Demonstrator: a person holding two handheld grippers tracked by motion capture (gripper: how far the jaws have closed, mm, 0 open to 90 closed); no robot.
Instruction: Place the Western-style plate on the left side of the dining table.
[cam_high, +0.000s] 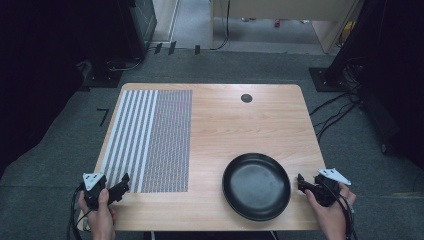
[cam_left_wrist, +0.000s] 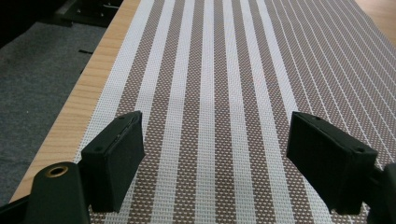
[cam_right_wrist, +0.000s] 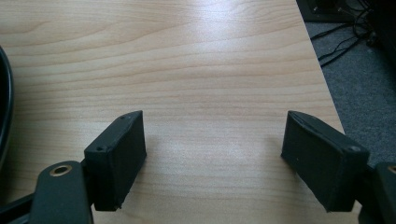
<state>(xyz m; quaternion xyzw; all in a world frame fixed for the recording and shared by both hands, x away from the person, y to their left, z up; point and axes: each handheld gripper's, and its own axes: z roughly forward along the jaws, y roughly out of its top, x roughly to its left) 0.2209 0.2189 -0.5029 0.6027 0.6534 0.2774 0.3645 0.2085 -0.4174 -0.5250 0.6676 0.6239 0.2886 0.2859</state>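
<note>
The left gripper (cam_high: 121, 184) is held low at the near left corner of the table (cam_high: 235, 120), over the near edge of the striped mat (cam_high: 150, 140). Its jaws are wide apart and nothing is held between them. The right gripper (cam_high: 302, 182) is held at the near right edge of the table, just beside the black plate (cam_high: 256, 186). Its jaws are wide apart too, and nothing is held.

It looks like the plate is to be picked up next, and perhaps set on the mat. For a good grip, the right gripper should be turned toward the plate's rim. One jaw should be slid under the rim and one over it. Then the jaws should be closed slowly, so the plate is not pushed away.
</note>
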